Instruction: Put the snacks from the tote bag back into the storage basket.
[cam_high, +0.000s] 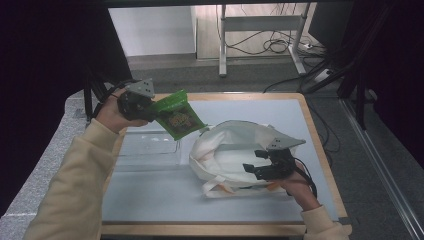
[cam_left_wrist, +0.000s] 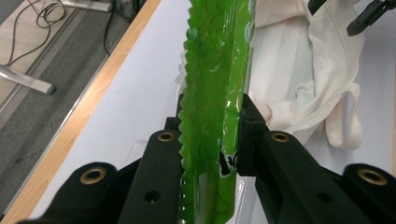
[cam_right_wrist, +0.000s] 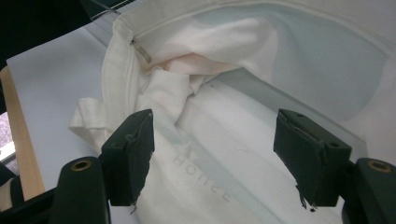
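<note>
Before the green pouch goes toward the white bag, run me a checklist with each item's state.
1. Left gripper clamped on green pouch: ok.
2. Pouch lifted off the table: ok.
3. White bag mouth gaping open: ok.
4. Right gripper holding the bag open: not ok, its fingers stand apart over the cloth.
5. Room inside the bag: cannot tell.
6. Clear container out of the pouch's path: cannot tell.

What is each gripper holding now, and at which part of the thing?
The left gripper holds the green snack pouch by its crimped edge. The right gripper holds nothing; its jaws stand open over the white cloth bag.
</note>
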